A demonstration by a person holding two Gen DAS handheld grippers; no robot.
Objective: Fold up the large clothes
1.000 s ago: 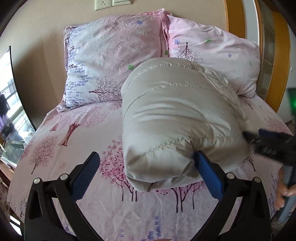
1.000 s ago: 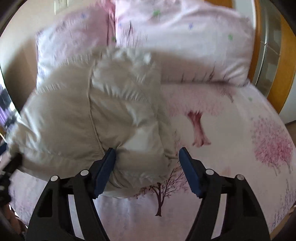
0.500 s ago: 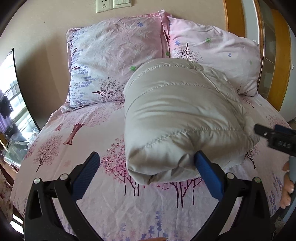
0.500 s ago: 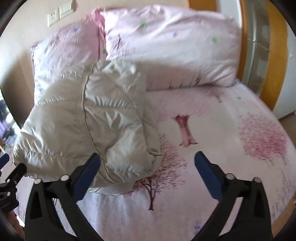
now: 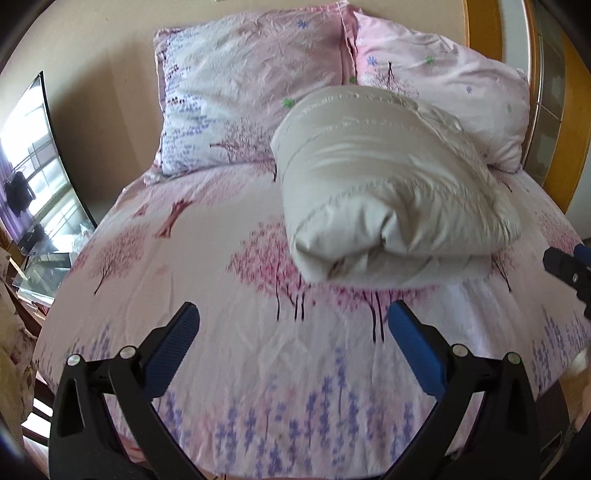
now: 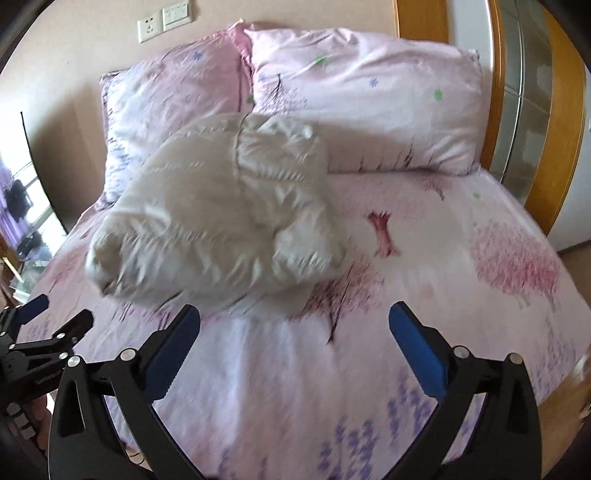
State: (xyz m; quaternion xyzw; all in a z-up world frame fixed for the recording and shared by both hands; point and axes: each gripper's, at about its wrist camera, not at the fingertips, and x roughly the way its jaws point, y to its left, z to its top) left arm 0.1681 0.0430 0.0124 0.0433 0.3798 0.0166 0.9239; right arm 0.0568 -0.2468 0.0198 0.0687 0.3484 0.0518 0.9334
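The left gripper [image 5: 291,328] hung with jaws apart over the bed [image 5: 258,354]. A folded cream padded jacket [image 5: 388,192] lay on the floral sheet before two pillows [image 5: 251,85]. The right gripper [image 6: 295,325], jaws just spread wide, held nothing

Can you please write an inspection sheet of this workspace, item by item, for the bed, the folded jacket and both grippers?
Surface: bed with pink tree-print sheet, wrinkled.
Job's things: cream quilted puffer jacket, folded into a thick bundle, lying on the sheet before the pillows.
Clutter: nothing seen on the sheet besides two pink printed pillows at the wall.
Grippers: left gripper open, nothing between its blue pads; right gripper open, jaws have just been opening, the jacket lies beyond them.
Cables: nothing seen.
Surroundings: white wall socket and switch, wooden frame on the right, dark screen on the left.
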